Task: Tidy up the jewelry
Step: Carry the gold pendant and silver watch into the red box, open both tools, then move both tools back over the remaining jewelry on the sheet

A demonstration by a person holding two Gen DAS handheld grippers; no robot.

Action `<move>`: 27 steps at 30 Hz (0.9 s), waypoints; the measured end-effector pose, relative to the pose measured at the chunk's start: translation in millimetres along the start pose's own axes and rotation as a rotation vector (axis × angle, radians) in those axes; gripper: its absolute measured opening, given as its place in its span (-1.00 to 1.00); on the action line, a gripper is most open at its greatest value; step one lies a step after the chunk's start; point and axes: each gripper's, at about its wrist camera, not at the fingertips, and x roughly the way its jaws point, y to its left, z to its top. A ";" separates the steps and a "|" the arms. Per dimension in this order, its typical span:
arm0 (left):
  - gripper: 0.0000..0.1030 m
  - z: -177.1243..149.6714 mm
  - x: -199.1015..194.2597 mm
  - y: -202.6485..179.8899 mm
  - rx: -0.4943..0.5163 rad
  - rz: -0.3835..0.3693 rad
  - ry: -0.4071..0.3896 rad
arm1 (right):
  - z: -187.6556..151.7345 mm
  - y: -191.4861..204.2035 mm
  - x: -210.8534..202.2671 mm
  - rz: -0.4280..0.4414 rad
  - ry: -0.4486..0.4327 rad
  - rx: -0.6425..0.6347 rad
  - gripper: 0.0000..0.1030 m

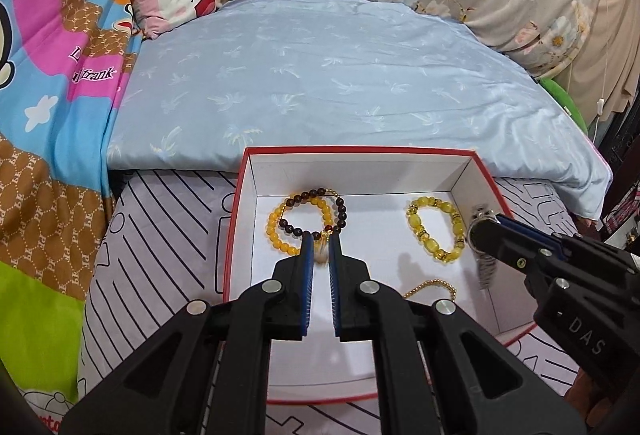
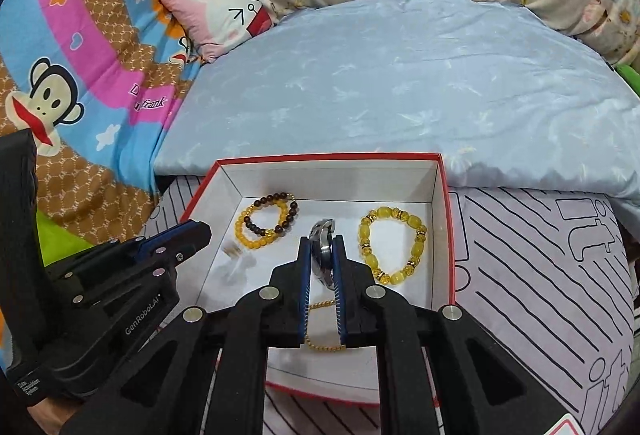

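Four bracelets already lay in the box [image 2: 442, 219]; right gripper [image 2: 322, 247] clamped the watch [image 2: 322, 235], left gripper [image 1: 321, 247] pinched a small blurred piece, both undeposited.

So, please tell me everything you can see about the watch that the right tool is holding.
The watch looks like silver metal, with a round case and a link band. The right tool is shut on it, its blue pads pressing both sides of the case. The watch stands on edge, held over the white inside of the red-edged box, between the two beaded bracelets. One band end hangs below the case. The dial cannot be read.
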 end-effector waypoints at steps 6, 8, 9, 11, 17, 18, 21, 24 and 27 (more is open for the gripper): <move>-0.41 0.4 6.5 -1.1 0.004 0.042 -0.004 | 4.6 -2.0 -5.8 -0.014 -0.031 0.000 -0.73; -0.02 -0.4 3.0 1.2 -0.005 0.071 -0.022 | 3.7 -3.8 -11.1 -0.014 -0.041 0.005 -0.67; 0.06 -0.6 -0.3 2.6 -0.009 0.080 -0.034 | 3.1 -4.8 -14.1 -0.018 -0.046 0.005 -0.63; 0.08 -0.9 -7.9 5.6 -0.015 0.085 -0.049 | -0.2 -6.0 -24.0 -0.033 -0.063 0.003 -0.56; 0.08 -7.6 -29.7 18.5 -0.051 0.083 -0.059 | -18.6 -8.4 -47.8 -0.052 -0.070 0.004 -0.47; 0.08 -10.7 -34.7 20.8 -0.054 0.081 -0.061 | -24.1 -8.7 -52.6 -0.048 -0.067 0.006 -0.46; 0.11 -22.0 -48.0 26.0 -0.067 0.080 -0.064 | -40.1 -7.2 -64.3 -0.056 -0.061 0.007 -0.43; 0.13 -36.9 -61.0 29.4 -0.068 0.082 -0.058 | -58.3 -5.2 -72.2 -0.047 -0.040 0.015 -0.39; 0.14 -51.2 -71.9 31.6 -0.074 0.079 -0.049 | -76.8 -1.8 -79.8 -0.049 -0.022 0.019 -0.39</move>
